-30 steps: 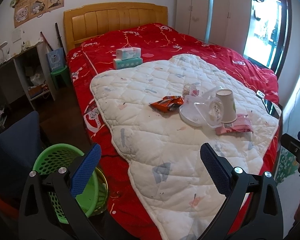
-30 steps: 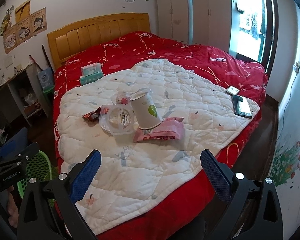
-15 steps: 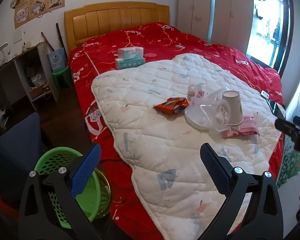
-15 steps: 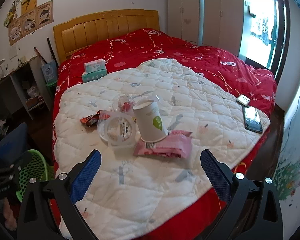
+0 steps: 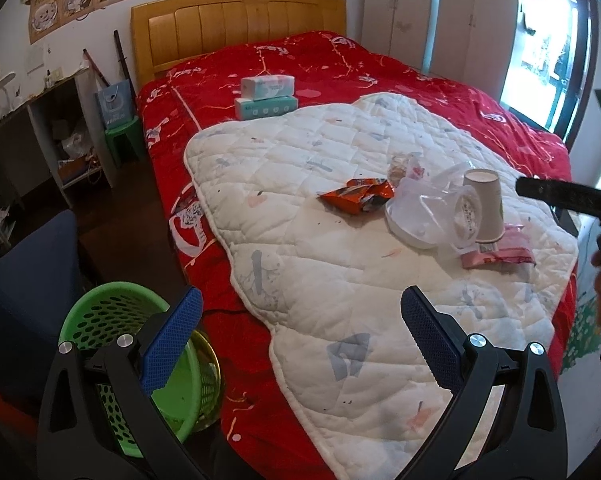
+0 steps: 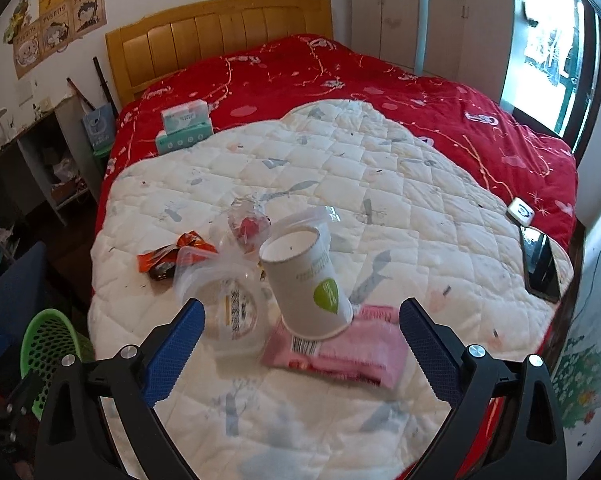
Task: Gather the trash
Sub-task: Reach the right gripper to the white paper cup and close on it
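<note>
with both sets of fingers spread wide and holding nothing, the right gripper (image 6: pixel 300 332) hangs low over the near edge of the bed, its blue fingers (image 6: pixel 428 354) framing the litter pile, which reads as a lining-up for a first pick. directly between them sits the paper cup (image 6: pixel 306 280), upside down and tilted because its rim rests partly on the pink wrapper (image 6: pixel 340 354) lying flat beneath it. just left of the cup, touching it, is a clear plastic lid (image 6: pixel 232 312) with crumpled clear film (image 6: pixel 248 226) behind, and an orange snack packet (image 6: pixel 172 256) a little further left. all of this lies on the white quilted pad (image 6: pixel 380 168) spread over the red bedspread (image 6: pixel 340 72).

the left gripper (image 5: pixel 300 338), equally released, hangs back near the bed's corner, close above the green basket (image 5: pixel 112 320) on the floor; judging by that, the basket is the bin and this hand is placed to serve it.

two tissue boxes (image 5: pixel 266 98) are stacked toward the wooden headboard (image 5: pixel 236 20), and a phone (image 6: pixel 542 264) lies at the bed's right edge, well apart from the pile, so probably not trash.
</note>
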Demonstrator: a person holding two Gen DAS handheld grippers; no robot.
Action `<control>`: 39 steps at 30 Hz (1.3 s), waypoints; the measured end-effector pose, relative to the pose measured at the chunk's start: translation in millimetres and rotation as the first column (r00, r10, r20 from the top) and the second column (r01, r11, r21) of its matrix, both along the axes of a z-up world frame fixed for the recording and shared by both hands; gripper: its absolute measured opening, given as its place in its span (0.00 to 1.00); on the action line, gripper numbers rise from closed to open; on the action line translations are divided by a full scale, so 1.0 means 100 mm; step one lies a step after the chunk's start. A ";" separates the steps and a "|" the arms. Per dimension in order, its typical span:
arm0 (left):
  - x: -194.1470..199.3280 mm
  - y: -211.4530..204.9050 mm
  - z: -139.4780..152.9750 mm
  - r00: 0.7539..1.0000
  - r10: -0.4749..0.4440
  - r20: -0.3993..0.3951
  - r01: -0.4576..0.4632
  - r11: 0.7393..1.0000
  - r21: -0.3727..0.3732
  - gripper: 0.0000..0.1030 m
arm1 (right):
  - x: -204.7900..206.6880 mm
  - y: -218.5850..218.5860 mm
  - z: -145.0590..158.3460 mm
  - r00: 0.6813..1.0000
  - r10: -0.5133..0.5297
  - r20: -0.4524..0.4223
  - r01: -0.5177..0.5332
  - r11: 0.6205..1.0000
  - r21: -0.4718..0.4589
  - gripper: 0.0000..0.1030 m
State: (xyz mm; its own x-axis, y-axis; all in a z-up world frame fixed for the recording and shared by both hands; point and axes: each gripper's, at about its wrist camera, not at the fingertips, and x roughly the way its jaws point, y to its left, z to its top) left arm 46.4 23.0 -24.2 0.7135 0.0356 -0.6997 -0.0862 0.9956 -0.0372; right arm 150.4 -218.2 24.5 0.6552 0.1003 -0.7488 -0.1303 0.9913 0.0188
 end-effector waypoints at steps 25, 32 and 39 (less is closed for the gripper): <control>0.36 -0.17 -0.10 0.995 -0.103 -0.015 0.103 0.994 -0.034 0.80 | 0.81 -0.01 -0.50 0.991 -0.018 -0.131 0.016 1.000 -0.014 0.55; 0.56 -0.53 -0.08 0.976 -0.220 -0.004 0.220 0.975 -0.020 0.80 | 0.63 -0.19 -0.21 0.997 -0.014 -0.071 0.017 0.999 0.039 0.55; 0.84 -0.90 -0.08 0.943 -0.332 -0.014 0.331 0.943 -0.045 0.80 | 0.37 -0.42 0.09 1.000 -0.016 -0.006 0.016 0.997 0.074 0.55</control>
